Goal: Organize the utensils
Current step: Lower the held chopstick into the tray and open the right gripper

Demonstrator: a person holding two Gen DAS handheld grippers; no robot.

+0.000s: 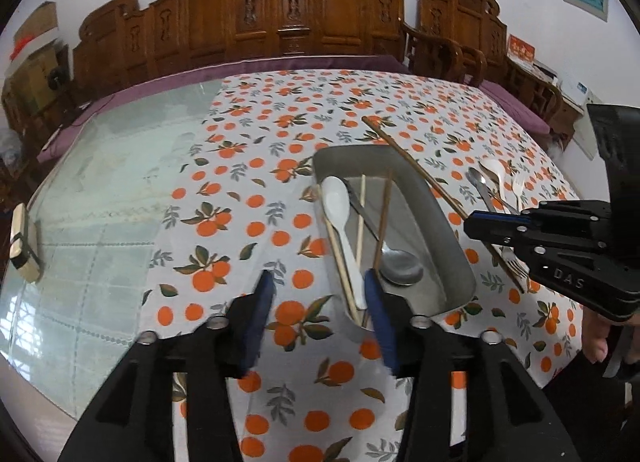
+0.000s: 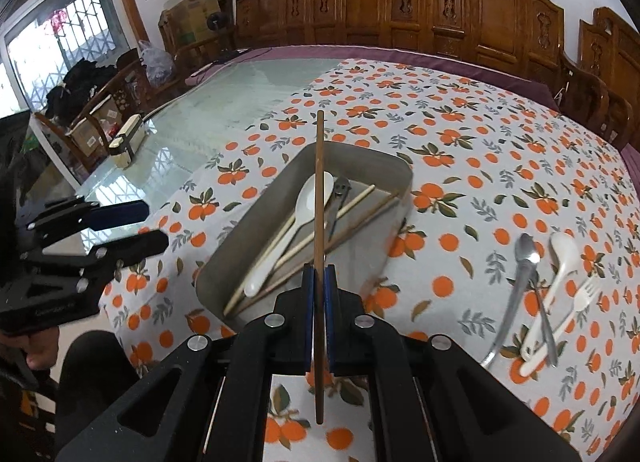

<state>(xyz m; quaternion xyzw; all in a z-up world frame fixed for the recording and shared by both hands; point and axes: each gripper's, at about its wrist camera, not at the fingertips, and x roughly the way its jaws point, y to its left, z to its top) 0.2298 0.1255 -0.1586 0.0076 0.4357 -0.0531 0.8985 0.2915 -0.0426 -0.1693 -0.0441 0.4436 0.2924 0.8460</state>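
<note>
A grey metal tray [image 2: 384,164] [image 1: 436,206] lies on the orange-print tablecloth. It holds a white spoon [image 2: 296,218] [image 1: 340,214], a metal spoon [image 1: 400,266] and several chopsticks. My right gripper [image 2: 319,286] [image 1: 470,224] is shut on a dark brown chopstick [image 2: 319,190] [image 1: 412,164] and holds it above the tray. My left gripper [image 1: 320,294] [image 2: 156,224] is open and empty, just off the tray's near end. A metal spoon [image 2: 520,274], a white spoon [image 2: 560,262] and a white fork [image 2: 582,296] lie to the right of the tray.
The tablecloth covers the right part of a glass table [image 1: 100,190]. A small cream box [image 1: 24,246] [image 2: 128,138] sits on the glass at the left. Carved wooden chairs [image 1: 280,10] line the far side.
</note>
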